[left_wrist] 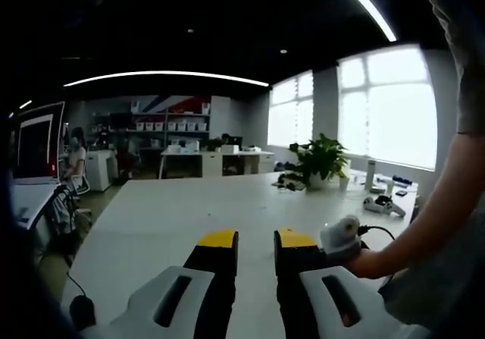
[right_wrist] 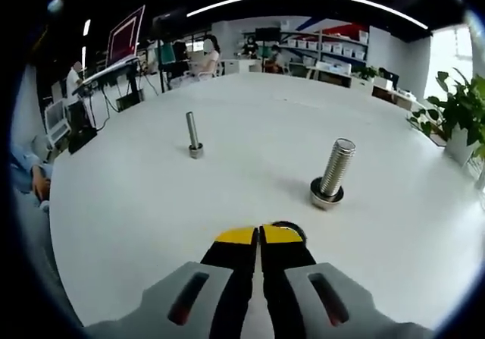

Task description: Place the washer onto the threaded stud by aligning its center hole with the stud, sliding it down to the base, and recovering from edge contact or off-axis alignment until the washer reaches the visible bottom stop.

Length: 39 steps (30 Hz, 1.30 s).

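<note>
In the left gripper view, the left gripper (left_wrist: 256, 242) hangs above a long white table (left_wrist: 174, 218), its yellow-tipped jaws standing apart with nothing between them, pointed down the room toward a potted plant (left_wrist: 321, 159) and bright windows; a person's hand (left_wrist: 369, 263) reaches in at the right edge near a small white device (left_wrist: 340, 236) beside the right jaw — what that device is cannot be told. In the right gripper view, the right gripper (right_wrist: 259, 236) sits low over the same table (right_wrist: 136, 225) with its jaws pressed together; a dark rounded edge (right_wrist: 286, 225) peeps just past the tips, possibly the washer pinched flat, though the view does not settle it. Ahead and to the right stands the large threaded stud (right_wrist: 332, 174), upright on its wide base, with what looks like a ring already lying round its foot; farther off to the left stands a slimmer stud (right_wrist: 193, 134), also upright, well apart from the first. By these views the job appears to be at the carry-and-approach stage — nothing is over either stud's top. The next move would call for bringing the right gripper above the chosen stud, levelling whatever it holds, and centring the hole on the axis before lowering.
</note>
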Each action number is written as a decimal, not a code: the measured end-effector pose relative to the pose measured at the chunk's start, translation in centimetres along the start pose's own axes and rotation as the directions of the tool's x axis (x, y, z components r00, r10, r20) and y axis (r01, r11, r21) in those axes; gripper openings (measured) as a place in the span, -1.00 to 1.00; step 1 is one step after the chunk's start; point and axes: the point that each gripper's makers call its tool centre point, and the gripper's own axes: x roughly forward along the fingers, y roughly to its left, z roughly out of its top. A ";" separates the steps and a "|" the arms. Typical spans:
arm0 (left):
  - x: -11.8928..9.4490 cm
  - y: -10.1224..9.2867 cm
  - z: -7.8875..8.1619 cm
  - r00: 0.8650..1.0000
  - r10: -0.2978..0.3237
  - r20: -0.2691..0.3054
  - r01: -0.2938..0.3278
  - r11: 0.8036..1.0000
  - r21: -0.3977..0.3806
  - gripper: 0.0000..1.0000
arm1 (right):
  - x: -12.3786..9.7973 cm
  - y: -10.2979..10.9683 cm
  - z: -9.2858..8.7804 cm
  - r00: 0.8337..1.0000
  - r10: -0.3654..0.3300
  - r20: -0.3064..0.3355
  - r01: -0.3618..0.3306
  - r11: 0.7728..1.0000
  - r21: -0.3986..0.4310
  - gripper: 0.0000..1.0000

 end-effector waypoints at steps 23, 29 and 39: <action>0.0 -0.2 0.0 1.000 -0.004 0.000 0.004 1.000 0.004 -0.66 | -0.9 -1.3 -0.1 1.000 -0.006 0.020 0.005 0.998 0.066 -0.65; 0.0 -0.2 0.0 1.000 -0.005 0.000 0.005 1.000 0.004 -0.66 | -1.5 -2.2 -0.1 0.999 -0.031 0.039 0.028 0.997 0.076 -0.64; 0.1 -0.4 -0.1 1.000 -0.009 -0.001 0.009 1.000 0.004 -0.66 | -2.7 -5.2 -0.6 0.992 -0.110 0.067 0.100 0.985 0.137 -0.52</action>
